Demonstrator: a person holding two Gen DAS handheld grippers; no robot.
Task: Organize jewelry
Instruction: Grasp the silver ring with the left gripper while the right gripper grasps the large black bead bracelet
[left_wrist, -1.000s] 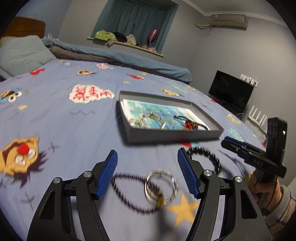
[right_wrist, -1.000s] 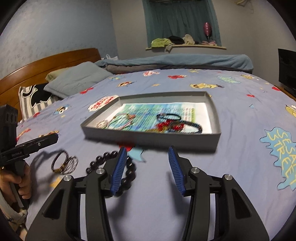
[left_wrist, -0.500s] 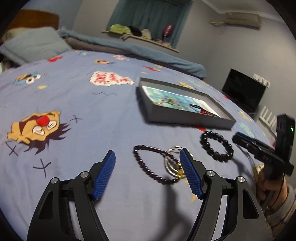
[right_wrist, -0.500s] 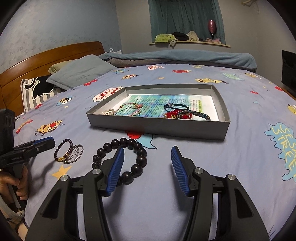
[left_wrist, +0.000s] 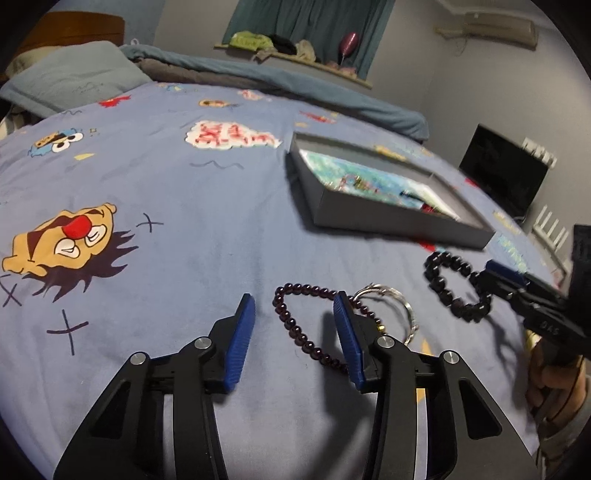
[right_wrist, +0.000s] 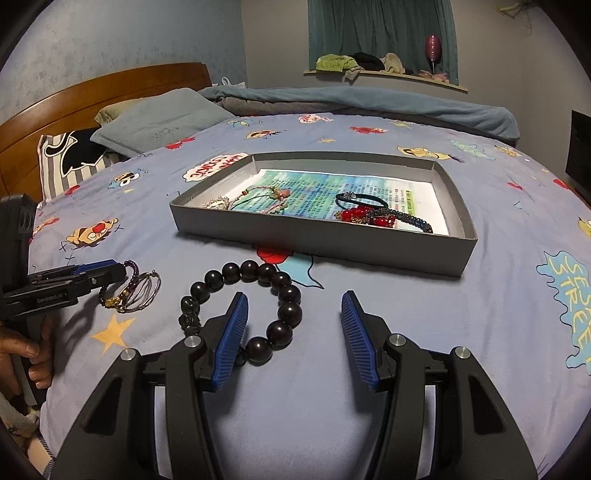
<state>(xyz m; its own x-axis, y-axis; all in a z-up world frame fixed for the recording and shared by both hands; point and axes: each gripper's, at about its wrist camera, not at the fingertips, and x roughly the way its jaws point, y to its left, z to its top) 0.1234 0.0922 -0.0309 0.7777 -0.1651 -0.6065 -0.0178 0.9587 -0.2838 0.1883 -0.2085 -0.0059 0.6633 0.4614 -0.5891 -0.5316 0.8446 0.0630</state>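
The bed's blue cartoon-print sheet (right_wrist: 369, 369) fills both views. Only the right wrist view takes in the wooden headboard (right_wrist: 92, 96) at ten o'clock; only the left wrist view catches the dark screen (left_wrist: 502, 177) at two o'clock and the air conditioner (left_wrist: 491, 27) above it.

The grey tray (right_wrist: 332, 247) lies just past centre. From the right wrist its floor is plain — a printed sheet with a pale pink cord piece (right_wrist: 273, 195) to the left and a red bead cluster (right_wrist: 354, 214) with dark bands to the right. From the left wrist the tray is blurred and its contents barely read.

The big black bead bracelet (right_wrist: 284, 291) lies on the sheet at the tray's six o'clock. The right gripper (right_wrist: 291, 332) stands open over it, the left finger on the loop's near side, the pads not pressing any bead.

The small dark-red bead bracelet (left_wrist: 295, 325) and the thin silver bangles (left_wrist: 399, 306) lie touching, at nine o'clock of the black beads. The left gripper (left_wrist: 295, 332) has just been closing — its jaws are still apart, the red strand running between them, the right finger (left_wrist: 345, 332) covering where strand and bangles meet; contact I cannot tell. The right wrist view alone shows the hand (right_wrist: 26, 347) on that gripper's handle.
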